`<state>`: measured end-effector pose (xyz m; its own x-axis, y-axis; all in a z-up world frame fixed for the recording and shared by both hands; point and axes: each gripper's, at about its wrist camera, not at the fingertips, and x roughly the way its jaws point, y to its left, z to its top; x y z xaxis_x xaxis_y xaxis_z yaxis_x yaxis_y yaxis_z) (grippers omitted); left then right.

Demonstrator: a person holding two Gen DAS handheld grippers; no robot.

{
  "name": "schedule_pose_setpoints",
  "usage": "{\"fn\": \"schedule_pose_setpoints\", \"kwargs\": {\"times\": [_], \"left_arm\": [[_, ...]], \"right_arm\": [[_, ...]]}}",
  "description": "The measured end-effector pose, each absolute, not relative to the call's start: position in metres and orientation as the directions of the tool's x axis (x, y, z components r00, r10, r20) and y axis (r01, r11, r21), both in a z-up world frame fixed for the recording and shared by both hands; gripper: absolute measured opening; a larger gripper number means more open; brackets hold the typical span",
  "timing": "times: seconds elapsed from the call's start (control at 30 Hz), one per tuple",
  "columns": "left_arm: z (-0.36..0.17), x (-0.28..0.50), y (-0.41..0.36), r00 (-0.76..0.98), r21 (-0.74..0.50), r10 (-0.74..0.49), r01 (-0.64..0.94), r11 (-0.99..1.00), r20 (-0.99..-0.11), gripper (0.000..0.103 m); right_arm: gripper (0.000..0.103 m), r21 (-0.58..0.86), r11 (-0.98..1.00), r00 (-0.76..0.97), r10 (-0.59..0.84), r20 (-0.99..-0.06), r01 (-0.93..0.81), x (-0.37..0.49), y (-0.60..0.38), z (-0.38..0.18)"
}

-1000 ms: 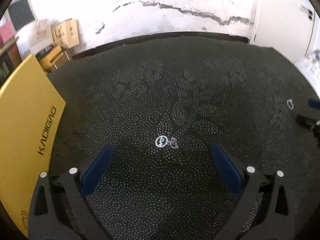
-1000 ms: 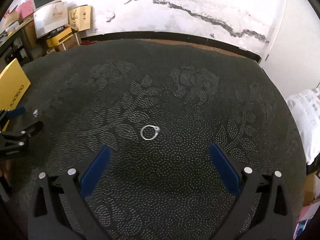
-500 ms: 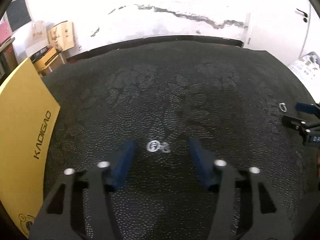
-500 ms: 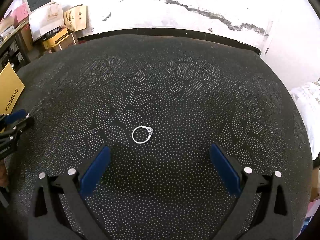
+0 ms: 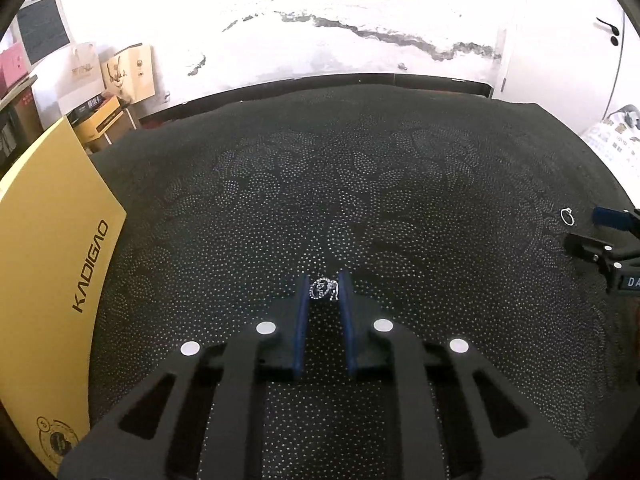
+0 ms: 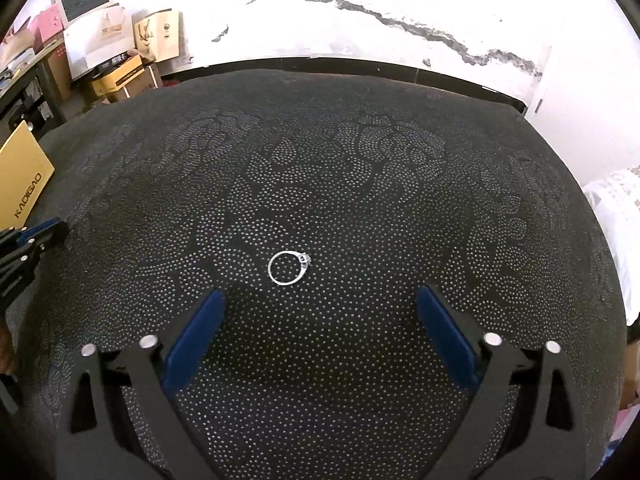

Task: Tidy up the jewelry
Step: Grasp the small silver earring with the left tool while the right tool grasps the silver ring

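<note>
A black cloth with pale dotted flower patterns covers the table below a cracked white wall. The left gripper is clenched on a small silver ornate ring resting on the cloth. The right gripper is closing, jaws still wide; a thin silver band ring with a stone lies just ahead, untouched.

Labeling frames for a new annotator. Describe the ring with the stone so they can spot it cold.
Start from the dark dotted cloth covering the table. In the right wrist view, the ring lies flat on it, just ahead of the right claw, whose jaws are closing with nothing between them yet. It is a plain thin silver band with one small stone, unlike the ornate silver piece pinched in the left claw.
</note>
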<state>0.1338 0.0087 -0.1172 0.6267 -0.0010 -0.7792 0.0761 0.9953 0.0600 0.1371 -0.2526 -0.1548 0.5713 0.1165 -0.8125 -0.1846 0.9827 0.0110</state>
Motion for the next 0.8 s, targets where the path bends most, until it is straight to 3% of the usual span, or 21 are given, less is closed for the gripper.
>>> {"fn": "schedule_pose_setpoints", "kwargs": {"times": [0.1, 0.27, 0.4, 0.8], "left_arm": [[-0.118, 0.133, 0.005, 0.628, 0.069, 0.007, 0.075, 0.995, -0.779, 0.014], [-0.117, 0.134, -0.002, 0.625, 0.074, 0.015, 0.069, 0.995, -0.781, 0.014], [-0.116, 0.135, -0.004, 0.62, 0.074, 0.015, 0.07, 0.995, -0.784, 0.014], [-0.117, 0.134, 0.0, 0.614, 0.064, 0.006, 0.072, 0.995, -0.79, 0.014]], "right_arm": [[0.066, 0.017, 0.979, 0.581, 0.133, -0.803, -0.201, 0.135, -0.25, -0.151], [0.02, 0.021, 0.975, 0.584, 0.15, -0.798, -0.222, 0.135, -0.247, -0.147], [0.003, 0.039, 0.972, 0.577, 0.17, -0.799, -0.232, 0.135, -0.245, -0.146], [0.004, 0.053, 0.977, 0.572, 0.164, -0.804, -0.206, 0.139, -0.245, -0.144]]}}
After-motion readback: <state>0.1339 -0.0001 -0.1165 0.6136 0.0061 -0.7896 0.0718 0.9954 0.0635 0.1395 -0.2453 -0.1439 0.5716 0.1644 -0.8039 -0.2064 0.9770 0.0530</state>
